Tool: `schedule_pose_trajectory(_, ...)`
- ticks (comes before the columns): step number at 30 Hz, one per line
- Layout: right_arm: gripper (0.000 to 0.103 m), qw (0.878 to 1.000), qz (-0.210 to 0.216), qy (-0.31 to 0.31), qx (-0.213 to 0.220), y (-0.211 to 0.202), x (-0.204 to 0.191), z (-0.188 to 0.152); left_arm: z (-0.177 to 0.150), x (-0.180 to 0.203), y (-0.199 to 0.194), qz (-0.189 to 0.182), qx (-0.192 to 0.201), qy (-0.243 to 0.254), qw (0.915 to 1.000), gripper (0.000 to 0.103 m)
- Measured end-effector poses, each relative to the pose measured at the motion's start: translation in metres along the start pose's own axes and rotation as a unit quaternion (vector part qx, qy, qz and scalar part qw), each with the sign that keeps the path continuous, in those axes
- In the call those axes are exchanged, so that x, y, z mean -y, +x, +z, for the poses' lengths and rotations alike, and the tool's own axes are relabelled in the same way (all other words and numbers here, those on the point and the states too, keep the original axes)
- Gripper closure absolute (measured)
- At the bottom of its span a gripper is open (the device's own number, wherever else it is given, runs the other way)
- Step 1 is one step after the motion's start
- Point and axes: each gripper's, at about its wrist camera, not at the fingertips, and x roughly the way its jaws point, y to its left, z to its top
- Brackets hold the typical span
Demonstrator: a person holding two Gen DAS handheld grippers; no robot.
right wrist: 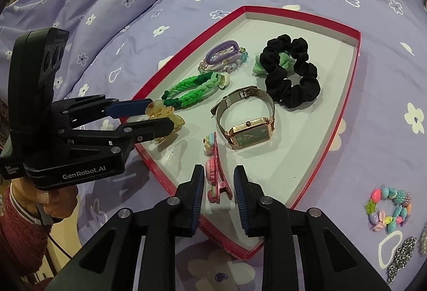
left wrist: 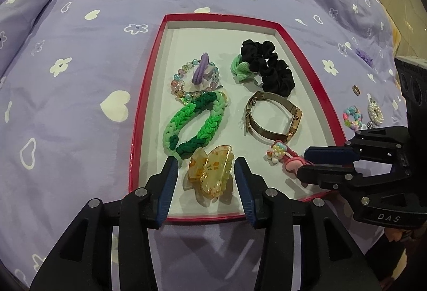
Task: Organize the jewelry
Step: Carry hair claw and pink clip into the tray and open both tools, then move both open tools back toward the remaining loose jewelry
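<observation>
Lavender floral bedspread [left wrist: 80,50] holds a red-rimmed tray [left wrist: 149,93]; at its 6 o'clock edge, left gripper [left wrist: 206,170] and right gripper [right wrist: 218,184] stand released around the amber claw clip [left wrist: 209,176] and pink hair clip [right wrist: 214,179], so both should next withdraw toward the beaded bracelet [right wrist: 389,208] outside.

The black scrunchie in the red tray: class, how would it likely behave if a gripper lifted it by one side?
The black scrunchie looks like soft gathered fabric, so it would probably sag and stretch. It seems light, and unlikely to roll. It overlaps a green hair tie, which might drag along.

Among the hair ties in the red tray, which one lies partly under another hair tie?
The mint green scrunchie: the black scrunchie overlaps it at the far right of the red tray. The braided green tie lies on top, not underneath.
</observation>
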Motion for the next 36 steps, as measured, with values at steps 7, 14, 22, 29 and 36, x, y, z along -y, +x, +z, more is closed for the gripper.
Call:
schedule_pose_trajectory(7,0.076,1.000,0.009,0.008,0.024,-0.019,0.000,-0.004,0.000,-0.001,-0.013,-0.002,0.013,-0.012,0.9998,0.054)
schedule_pose_trajectory(14,0.069,0.996,0.005,0.051,0.079,-0.063,0.018,-0.025,0.002,0.012,-0.031,-0.018,0.037,-0.020,0.9989,0.047)
schedule_pose_trajectory(22,0.066,0.981,-0.029,0.131,0.138,-0.118,0.063,-0.067,0.007,0.049,-0.043,-0.047,0.052,0.002,0.9975,0.045)
schedule_pose_trajectory(29,0.062,0.967,-0.065,0.185,0.161,-0.151,0.100,-0.103,0.013,0.088,-0.042,-0.069,0.050,0.033,0.9958,0.045)
schedule_pose_trajectory(36,0.062,0.956,-0.089,0.223,0.169,-0.171,0.128,-0.137,0.018,0.120,-0.036,-0.081,0.043,0.059,0.9941,0.045)
